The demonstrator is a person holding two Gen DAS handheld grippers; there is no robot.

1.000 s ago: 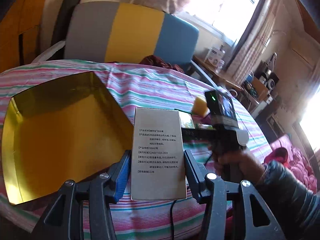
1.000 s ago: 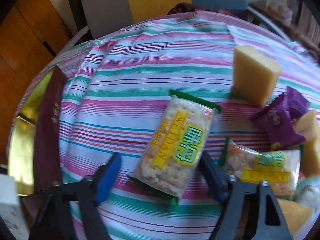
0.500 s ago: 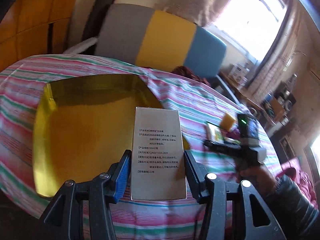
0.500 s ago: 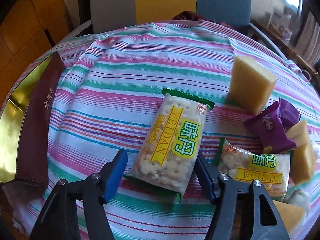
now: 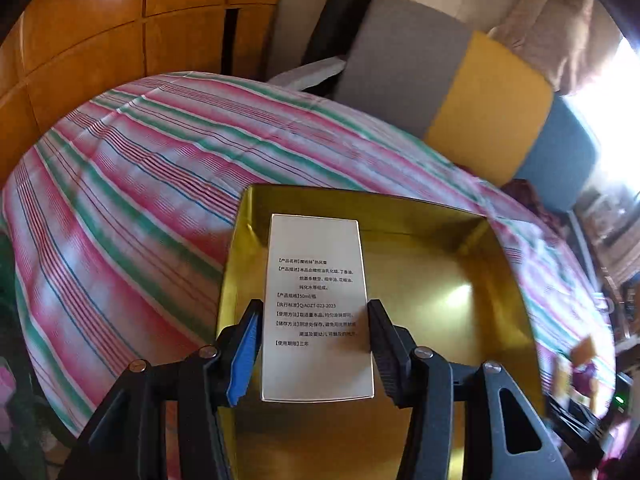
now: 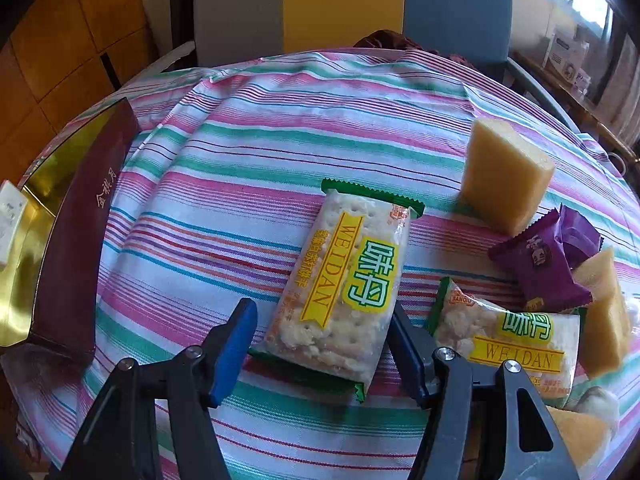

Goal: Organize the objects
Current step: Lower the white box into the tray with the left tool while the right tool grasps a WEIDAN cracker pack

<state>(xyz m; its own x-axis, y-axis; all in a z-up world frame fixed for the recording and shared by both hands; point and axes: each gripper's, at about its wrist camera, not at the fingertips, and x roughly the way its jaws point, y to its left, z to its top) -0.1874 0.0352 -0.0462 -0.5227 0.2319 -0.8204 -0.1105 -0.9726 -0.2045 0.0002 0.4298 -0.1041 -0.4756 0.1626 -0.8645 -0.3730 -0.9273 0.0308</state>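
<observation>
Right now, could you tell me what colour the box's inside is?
Shiny gold inside the box, clearest in the left wrist view.

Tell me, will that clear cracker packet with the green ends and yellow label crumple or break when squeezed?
The clear cracker packet with green ends probably stays fairly stiff, since flat crackers fill it. They look brittle, with crumbs at the near end, so a hard squeeze from the right gripper may crack more. The glossy film could slip.

Pink, green and white striped cloth [image 6: 280, 120] on the desk; gold tray [image 5: 460, 280]; white printed box [image 5: 316, 320]; green-yellow cracker packet [image 6: 344, 280]; purple wrapper [image 6: 536, 264]
</observation>
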